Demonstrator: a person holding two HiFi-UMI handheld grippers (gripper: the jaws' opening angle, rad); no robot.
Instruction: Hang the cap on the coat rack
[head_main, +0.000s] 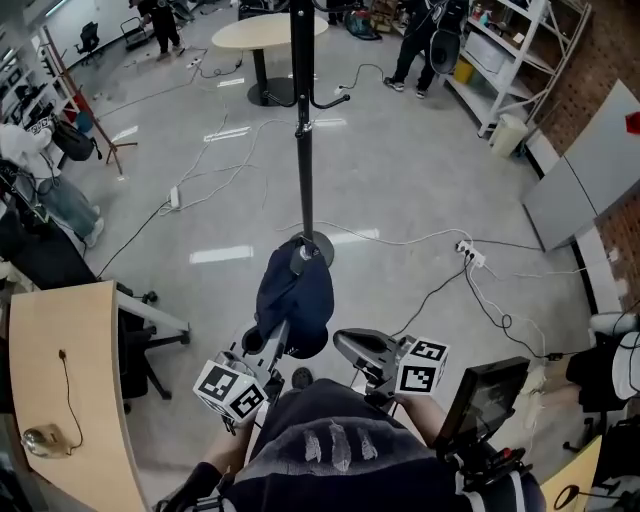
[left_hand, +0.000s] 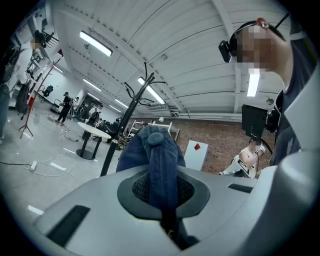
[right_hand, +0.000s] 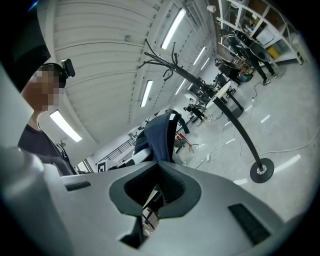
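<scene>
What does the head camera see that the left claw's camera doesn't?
Only the head view shows the right claw, the rack's round base and the curved wooden desk. Only the left gripper view shows the ceiling lights. Both show the blue cap pinched in the left claw and the coat rack.

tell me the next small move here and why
Probably lift the cap and carry it toward the coat rack: the left gripper is shut on it, but it hangs low, short of the rack, with the hooks well above it.
</scene>
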